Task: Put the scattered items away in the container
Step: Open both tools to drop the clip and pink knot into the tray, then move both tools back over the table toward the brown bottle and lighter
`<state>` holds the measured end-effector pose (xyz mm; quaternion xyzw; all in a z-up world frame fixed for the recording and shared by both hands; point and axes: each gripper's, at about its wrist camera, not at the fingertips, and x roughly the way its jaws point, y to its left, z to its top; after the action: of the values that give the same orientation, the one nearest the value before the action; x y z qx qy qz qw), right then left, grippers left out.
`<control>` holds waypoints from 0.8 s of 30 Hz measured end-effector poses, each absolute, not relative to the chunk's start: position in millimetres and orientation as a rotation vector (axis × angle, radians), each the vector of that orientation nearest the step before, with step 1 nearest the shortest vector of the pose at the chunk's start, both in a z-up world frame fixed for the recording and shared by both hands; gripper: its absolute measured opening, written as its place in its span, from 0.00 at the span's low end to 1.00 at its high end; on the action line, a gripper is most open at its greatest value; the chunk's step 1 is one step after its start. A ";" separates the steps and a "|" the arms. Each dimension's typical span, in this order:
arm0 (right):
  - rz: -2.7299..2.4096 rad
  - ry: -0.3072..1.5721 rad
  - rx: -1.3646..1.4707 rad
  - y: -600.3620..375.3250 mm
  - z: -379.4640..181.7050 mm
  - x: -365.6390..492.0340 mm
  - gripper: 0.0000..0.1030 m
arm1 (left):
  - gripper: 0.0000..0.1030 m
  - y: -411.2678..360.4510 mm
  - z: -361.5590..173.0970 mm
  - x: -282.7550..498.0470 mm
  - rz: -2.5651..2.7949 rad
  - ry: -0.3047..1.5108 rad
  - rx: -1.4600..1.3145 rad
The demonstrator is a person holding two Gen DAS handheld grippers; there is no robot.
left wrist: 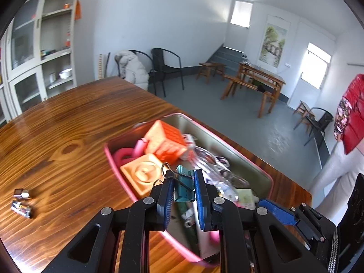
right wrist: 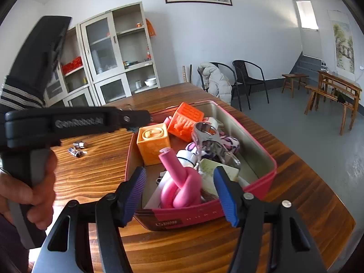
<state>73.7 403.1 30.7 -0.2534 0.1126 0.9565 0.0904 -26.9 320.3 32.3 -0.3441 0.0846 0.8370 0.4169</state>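
My left gripper [left wrist: 183,191] is shut on a teal binder clip [left wrist: 184,186] and holds it above the pink tin [left wrist: 109,152]. The tin holds an orange block [left wrist: 167,141], a pale orange block [left wrist: 142,175], a pink knotted tube [right wrist: 179,184], a metal clip [right wrist: 209,138] and other small items. My right gripper [right wrist: 179,195] is open and empty, its fingers on either side of the near end of the tin [right wrist: 261,186]. The left gripper also shows in the right wrist view [right wrist: 145,116], over the tin's far left corner. Two small metal pieces [left wrist: 21,202] lie on the table at the left.
The wooden table [left wrist: 68,118] stretches left and back. The metal pieces also show in the right wrist view [right wrist: 78,149]. The table edge [right wrist: 318,166] runs just right of the tin. Chairs, a cabinet and a person in red [left wrist: 352,118] stand beyond.
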 end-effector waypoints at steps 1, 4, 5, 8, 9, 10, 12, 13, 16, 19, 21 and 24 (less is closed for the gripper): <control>2.841 0.339 -0.746 404.2 31.0 75.6 0.67 | 0.18 323.0 30.9 -26.8 2.101 0.222 -0.871; 2.837 0.360 -0.738 406.2 31.0 79.5 0.68 | 0.18 324.9 26.9 -30.2 2.090 0.215 -0.917; 2.838 0.368 -0.737 406.5 31.3 80.2 0.68 | 0.18 323.7 26.3 -31.6 2.085 0.202 -0.927; 2.842 0.377 -0.735 405.0 32.4 80.1 0.68 | 0.48 320.2 25.2 -32.2 2.091 0.179 -0.941; 2.844 0.378 -0.736 404.1 32.8 79.7 0.68 | 0.75 316.8 27.0 -31.7 2.113 0.164 -0.925; 2.846 0.378 -0.736 402.6 33.2 79.5 0.68 | 0.80 312.2 30.4 -30.2 2.139 0.150 -0.897; 2.850 0.378 -0.736 398.8 33.7 79.1 0.69 | 0.80 304.1 35.8 -28.3 2.163 0.144 -0.860; 2.853 0.380 -0.738 397.4 34.0 78.2 0.69 | 0.80 300.5 38.1 -27.9 2.167 0.141 -0.851; 2.868 0.391 -0.749 392.2 34.9 74.8 0.69 | 0.80 290.2 41.3 -28.1 2.187 0.141 -0.845; 2.890 0.382 -0.755 381.6 37.2 72.3 0.69 | 0.80 278.6 38.6 -31.2 2.208 0.134 -0.857; 2.907 0.371 -0.755 373.9 39.1 71.0 0.69 | 0.80 269.6 37.0 -35.2 2.222 0.126 -0.874; 2.940 0.354 -0.765 360.4 41.0 66.8 0.71 | 0.80 253.4 35.2 -41.2 2.253 0.121 -0.884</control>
<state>66.8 360.4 41.0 -0.2498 0.1156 0.9605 0.0415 -41.2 253.4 35.2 -0.3414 0.0469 0.8705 0.3515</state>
